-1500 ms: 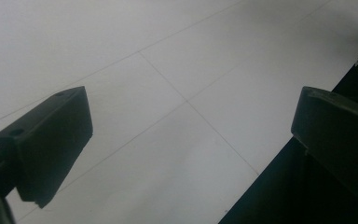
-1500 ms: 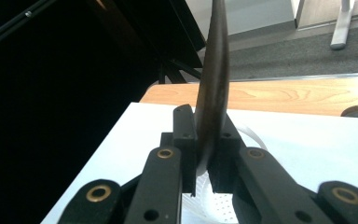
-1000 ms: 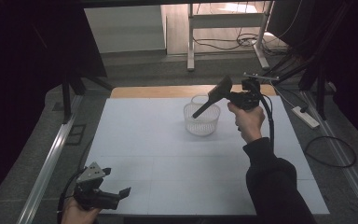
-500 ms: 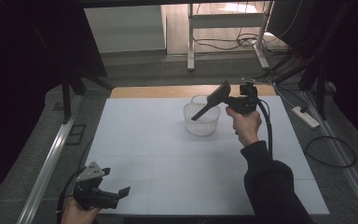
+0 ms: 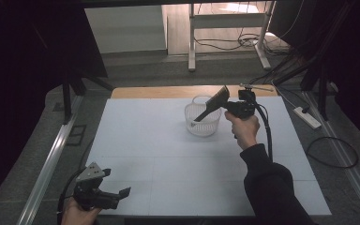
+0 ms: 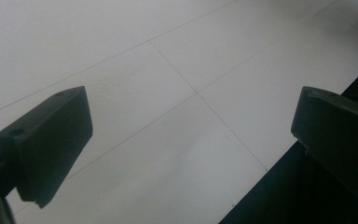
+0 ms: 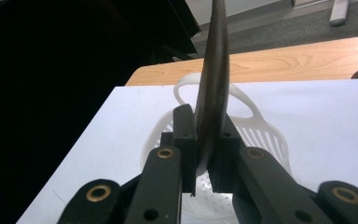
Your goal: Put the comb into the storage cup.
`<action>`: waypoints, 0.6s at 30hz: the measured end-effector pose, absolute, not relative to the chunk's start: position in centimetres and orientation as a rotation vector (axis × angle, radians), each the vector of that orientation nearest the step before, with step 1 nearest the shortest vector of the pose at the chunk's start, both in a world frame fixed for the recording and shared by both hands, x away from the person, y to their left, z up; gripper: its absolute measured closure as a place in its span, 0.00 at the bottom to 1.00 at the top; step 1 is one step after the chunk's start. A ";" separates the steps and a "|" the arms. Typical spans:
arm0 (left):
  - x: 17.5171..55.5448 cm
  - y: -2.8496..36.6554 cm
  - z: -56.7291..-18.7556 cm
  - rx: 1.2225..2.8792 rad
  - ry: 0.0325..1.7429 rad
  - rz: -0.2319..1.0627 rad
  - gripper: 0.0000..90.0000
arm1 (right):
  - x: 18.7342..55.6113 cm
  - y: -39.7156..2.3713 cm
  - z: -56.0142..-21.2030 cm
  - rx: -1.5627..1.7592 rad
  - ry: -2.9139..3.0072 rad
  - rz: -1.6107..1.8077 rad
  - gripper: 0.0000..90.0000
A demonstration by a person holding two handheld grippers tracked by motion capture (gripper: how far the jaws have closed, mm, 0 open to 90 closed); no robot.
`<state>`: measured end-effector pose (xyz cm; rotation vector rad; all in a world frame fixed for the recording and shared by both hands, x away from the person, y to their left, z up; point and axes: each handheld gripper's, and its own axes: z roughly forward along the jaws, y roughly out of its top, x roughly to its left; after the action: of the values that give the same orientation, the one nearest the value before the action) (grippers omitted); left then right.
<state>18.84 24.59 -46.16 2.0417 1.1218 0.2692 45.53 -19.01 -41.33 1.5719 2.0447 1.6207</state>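
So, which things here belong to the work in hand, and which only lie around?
In use:
- dark flat tool, clamped in the right gripper
- white basket under it

Not in use:
- left gripper, open, at the table's near edge
- power strip on the floor

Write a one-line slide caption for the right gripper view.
Right gripper clamps a dark flat tool edge-on above a white slotted basket on the white table.

Overhead and right gripper views share the colander (image 5: 202, 119).
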 end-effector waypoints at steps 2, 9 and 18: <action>18.9 24.6 -46.2 2.042 1.122 0.268 0.00 | 45.6 -19.1 -41.5 1.579 2.045 1.632 0.93; 18.9 24.6 -46.2 2.044 1.123 0.265 0.00 | 46.0 -19.3 -42.3 1.617 2.040 1.643 0.93; 18.9 24.6 -46.2 2.043 1.124 0.264 0.00 | 46.5 -20.0 -43.4 1.670 2.030 1.661 0.93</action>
<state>18.90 24.57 -46.19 2.0433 1.1244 0.2638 46.48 -19.99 -43.35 1.6699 2.0304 1.6606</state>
